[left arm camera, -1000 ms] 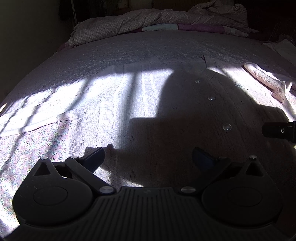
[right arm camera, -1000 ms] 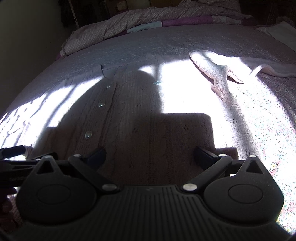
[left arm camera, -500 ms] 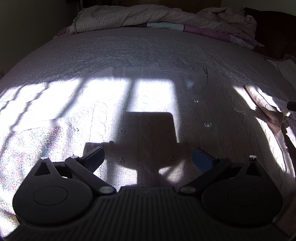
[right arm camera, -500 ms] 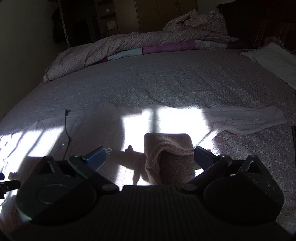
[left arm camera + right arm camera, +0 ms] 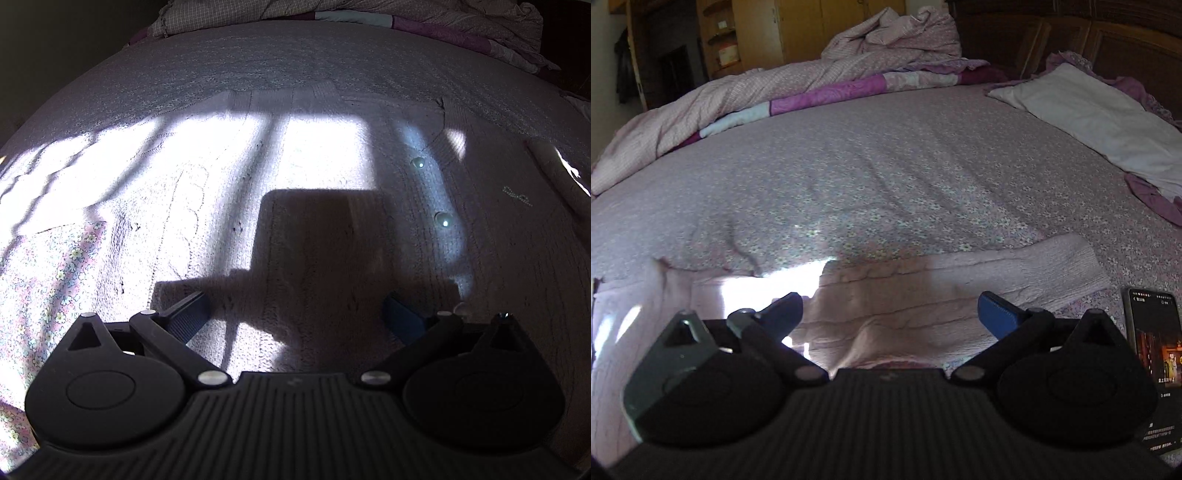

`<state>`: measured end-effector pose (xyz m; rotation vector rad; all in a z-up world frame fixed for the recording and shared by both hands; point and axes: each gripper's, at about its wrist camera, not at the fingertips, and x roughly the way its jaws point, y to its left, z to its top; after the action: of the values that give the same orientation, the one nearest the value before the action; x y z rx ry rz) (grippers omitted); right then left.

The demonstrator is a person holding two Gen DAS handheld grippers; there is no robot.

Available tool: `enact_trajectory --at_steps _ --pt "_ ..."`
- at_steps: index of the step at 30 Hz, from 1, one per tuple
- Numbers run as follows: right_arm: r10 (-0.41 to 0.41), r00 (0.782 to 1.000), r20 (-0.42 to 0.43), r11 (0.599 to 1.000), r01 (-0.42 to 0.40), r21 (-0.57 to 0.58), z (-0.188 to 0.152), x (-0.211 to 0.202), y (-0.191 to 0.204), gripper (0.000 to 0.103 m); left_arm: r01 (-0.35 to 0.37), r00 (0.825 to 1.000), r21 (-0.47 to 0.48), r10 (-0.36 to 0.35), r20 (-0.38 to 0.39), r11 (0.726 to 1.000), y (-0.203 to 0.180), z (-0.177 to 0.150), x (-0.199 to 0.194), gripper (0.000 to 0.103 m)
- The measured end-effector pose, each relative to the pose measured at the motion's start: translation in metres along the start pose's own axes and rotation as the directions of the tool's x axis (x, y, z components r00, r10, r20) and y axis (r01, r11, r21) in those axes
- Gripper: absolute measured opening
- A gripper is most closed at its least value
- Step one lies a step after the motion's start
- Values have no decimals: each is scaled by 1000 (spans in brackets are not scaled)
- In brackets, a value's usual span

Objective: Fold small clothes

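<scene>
L gripper (image 5: 295, 314): mine, wide open, empty, low over cardigan (image 5: 332, 236).
R gripper (image 5: 890, 314): wide open, empty, above sleeve (image 5: 1015, 273).
Cardigan: pink knit, flat on bed (image 5: 886, 166).
Phone (image 5: 1154, 332): lit, right of sleeve.

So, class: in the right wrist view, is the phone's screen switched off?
No: the phone lies on the bedsheet with its screen lit.
</scene>
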<state>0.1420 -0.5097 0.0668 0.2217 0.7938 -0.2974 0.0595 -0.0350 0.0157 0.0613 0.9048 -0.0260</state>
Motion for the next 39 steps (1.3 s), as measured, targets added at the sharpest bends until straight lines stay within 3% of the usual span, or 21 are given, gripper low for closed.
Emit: enact_trajectory --at_steps 7,13,15,17,18,20,22,27,39 --pt "-79 991 -104 995 86 57 -2 46 -17 103 -27 1000 14 26 5 1000 -6 -2 4 103" --pt "-90 995 -43 995 91 34 -10 55 -12 102 -32 999 19 31 14 999 -9 -3 4 103" --pt "-84 996 -22 996 84 39 -9 54 -12 90 -32 999 22 31 17 999 -9 -4 4 103" --pt "-86 996 7 996 86 36 -8 52 -11 61 -29 999 23 29 19 999 -8 -5 3 103" --pt "-80 997 16 996 80 34 -8 50 -10 52 -28 999 24 27 21 999 -8 -5 3 103" --pt "-52 998 29 998 51 36 -5 47 -10 11 -25 999 30 25 24 999 -8 -6 2 103" --pt "-19 1000 23 996 17 85 -2 42 -13 11 -22 999 48 21 29 999 -8 -6 1 103" --pt "35 994 108 993 -47 111 8 11 -8 10 4 1000 89 -6 19 996 -8 -3 -1 103" --pt "202 953 227 977 -210 16 38 -83 60 10 -38 992 112 24 121 993 14 4 -45 103"
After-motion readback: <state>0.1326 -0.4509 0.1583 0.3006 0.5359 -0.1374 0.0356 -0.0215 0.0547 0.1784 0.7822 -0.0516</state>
